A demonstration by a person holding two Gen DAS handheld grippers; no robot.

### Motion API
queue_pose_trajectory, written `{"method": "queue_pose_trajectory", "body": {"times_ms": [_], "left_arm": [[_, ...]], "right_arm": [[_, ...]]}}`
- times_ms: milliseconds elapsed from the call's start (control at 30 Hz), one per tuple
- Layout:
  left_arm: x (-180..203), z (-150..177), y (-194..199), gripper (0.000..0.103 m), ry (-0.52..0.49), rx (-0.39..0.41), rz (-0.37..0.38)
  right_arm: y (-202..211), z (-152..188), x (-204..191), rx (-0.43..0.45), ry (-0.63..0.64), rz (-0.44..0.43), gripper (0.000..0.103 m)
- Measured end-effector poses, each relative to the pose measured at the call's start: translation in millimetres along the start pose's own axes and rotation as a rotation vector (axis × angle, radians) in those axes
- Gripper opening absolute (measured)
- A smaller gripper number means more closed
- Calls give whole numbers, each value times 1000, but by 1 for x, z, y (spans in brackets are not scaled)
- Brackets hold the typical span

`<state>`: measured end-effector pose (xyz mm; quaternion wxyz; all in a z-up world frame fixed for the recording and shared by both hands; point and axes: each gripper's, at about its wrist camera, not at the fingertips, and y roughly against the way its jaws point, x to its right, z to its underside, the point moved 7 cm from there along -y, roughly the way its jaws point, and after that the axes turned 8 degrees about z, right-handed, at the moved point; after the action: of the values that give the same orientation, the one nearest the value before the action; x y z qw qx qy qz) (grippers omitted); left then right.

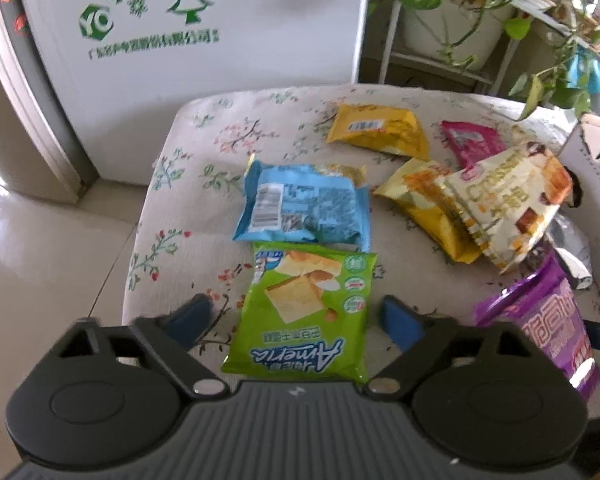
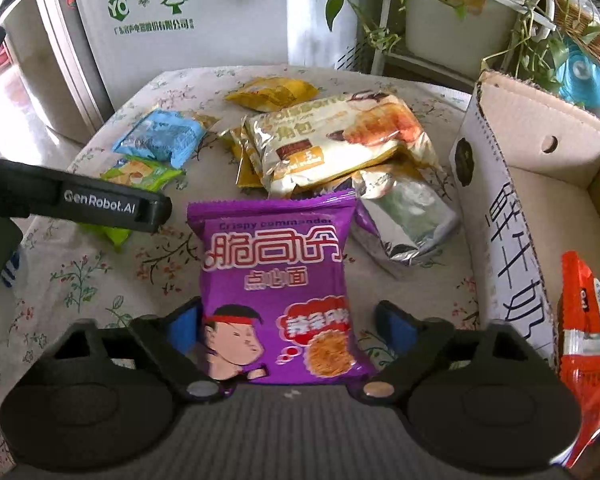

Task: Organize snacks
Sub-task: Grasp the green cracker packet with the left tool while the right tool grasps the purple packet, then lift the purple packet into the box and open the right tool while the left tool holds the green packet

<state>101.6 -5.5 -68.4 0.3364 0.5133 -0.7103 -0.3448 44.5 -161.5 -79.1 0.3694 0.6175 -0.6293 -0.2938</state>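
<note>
Snacks lie scattered on the floral-cloth worktop point(image 1: 188, 152), cardboard box point(image 2: 540, 184) at its right edge with an orange packet point(image 2: 584, 344) already inside. Left claw point(image 1: 296, 316) is over the green packet point(image 1: 304, 312) at the near edge; packet sits between the blue pads, long axis running straight away from the claw toward the blue packet point(image 1: 304, 204) just beyond. Gaps show on both sides, so the left claw is part open, not gripping. Right claw point(image 2: 288, 320) brackets the purple packet point(image 2: 276, 296), also near the front edge, long axis again in line with the fingers. Left pad looks touching or nearly so, right pad clearly off the wrapper: not clamped yet, jaws part open. Cream bread bag point(image 2: 340, 140) and yellow packets point(image 2: 272, 92) sit mid-worktop, farther back, silver packet point(image 2: 408, 216) beside the box. Judgement: both claws need only to close sideways across the short width; the purple packet is nearer the box, so the right hand goes first.
</note>
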Motion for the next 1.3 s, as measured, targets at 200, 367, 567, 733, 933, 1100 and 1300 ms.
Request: {"method": "queue_pose_trajectory", "body": {"times_ms": [200, 367, 567, 733, 933, 1100, 1300], "left_arm": [[6, 4, 7, 56, -10, 37, 5], [5, 11, 15, 52, 30, 54, 7], [-4, 23, 29, 52, 124, 89, 9], [-2, 32, 46, 52, 151, 133, 1], [3, 45, 65, 52, 172, 168, -6], [5, 56, 77, 52, 194, 181, -14], [13, 57, 93, 52, 198, 210, -12]], "right_arm": [[6, 0, 5, 6, -22, -19, 75], [10, 1, 6, -7, -55, -55, 75], [15, 0, 8, -11, -86, -82, 75], [21, -2, 7, 1, -84, -98, 75], [29, -4, 9, 25, -85, -109, 75], [42, -9, 11, 54, -84, -124, 75], [66, -20, 16, 115, -93, -152, 75]]}}
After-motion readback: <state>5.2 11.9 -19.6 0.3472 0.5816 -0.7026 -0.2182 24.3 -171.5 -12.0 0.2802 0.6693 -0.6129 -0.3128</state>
